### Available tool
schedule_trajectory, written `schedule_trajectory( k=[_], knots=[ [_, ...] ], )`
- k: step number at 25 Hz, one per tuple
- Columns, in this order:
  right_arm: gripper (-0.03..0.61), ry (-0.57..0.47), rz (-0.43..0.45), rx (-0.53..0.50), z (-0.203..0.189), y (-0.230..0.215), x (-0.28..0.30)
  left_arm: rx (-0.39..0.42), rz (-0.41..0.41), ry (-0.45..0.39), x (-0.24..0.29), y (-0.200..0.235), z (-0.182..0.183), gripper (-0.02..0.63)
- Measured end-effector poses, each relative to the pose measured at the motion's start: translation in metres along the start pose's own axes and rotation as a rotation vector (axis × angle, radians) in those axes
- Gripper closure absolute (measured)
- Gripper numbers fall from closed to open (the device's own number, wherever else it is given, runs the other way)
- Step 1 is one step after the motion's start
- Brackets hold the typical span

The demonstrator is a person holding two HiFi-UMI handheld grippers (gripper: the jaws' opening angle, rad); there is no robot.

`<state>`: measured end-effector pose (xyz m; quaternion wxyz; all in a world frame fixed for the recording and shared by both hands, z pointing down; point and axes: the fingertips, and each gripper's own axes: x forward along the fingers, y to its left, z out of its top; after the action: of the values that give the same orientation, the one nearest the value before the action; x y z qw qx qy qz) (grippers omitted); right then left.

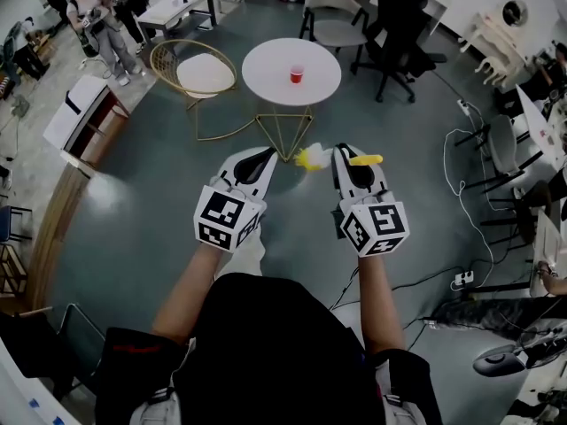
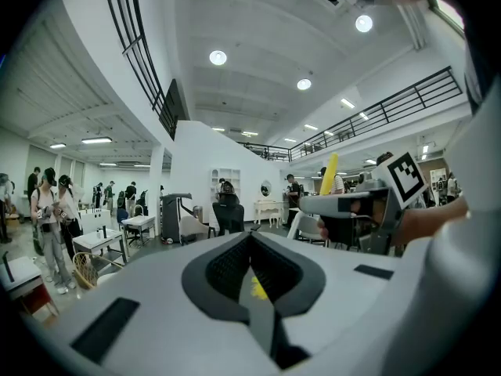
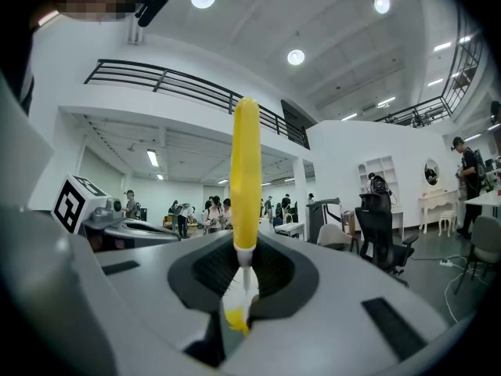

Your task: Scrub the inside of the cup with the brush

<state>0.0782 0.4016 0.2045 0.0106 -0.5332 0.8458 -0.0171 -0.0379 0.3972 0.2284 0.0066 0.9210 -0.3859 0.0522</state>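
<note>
Scrubbing had not begun. The red cup [image 1: 297,74] stood upright and alone on the round white table [image 1: 266,69], far ahead of the person and well apart from both tools, with open floor between them.

The right tool [image 1: 351,154] was clamped on the yellow brush [image 1: 365,159], and the right gripper view showed the grip clearly. The jaws pinched the thin stem just below the yellow handle. The handle stood out on one side of the jaws and the pale, yellow-tipped bristles hung out on the other. In the head view the bristle tuft sat in the gap between the two tool tips, close to the left one.

The left tool [image 1: 267,156] was clenched, its jaws together with nothing between them. The yellow speck seen through the slit in its own view looked like the bristles lying beyond it, not something it gripped.

So only one part looked done: the brush was in hand. What was left, by my reading, was nearly everything:
- getting across to the table
- steadying the cup, most likely with the left tool, which would first have to open
- working the bristles down inside the cup
</note>
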Motion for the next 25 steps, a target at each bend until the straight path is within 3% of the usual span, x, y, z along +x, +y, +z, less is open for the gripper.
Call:
schedule_trajectory(
  k=[25],
  knots=[
    [0.531,0.037,-0.033,0.022,0.004,-0.074,0.168,-0.009,-0.049,0.039,0.125,0.133,0.01,0.598]
  ],
)
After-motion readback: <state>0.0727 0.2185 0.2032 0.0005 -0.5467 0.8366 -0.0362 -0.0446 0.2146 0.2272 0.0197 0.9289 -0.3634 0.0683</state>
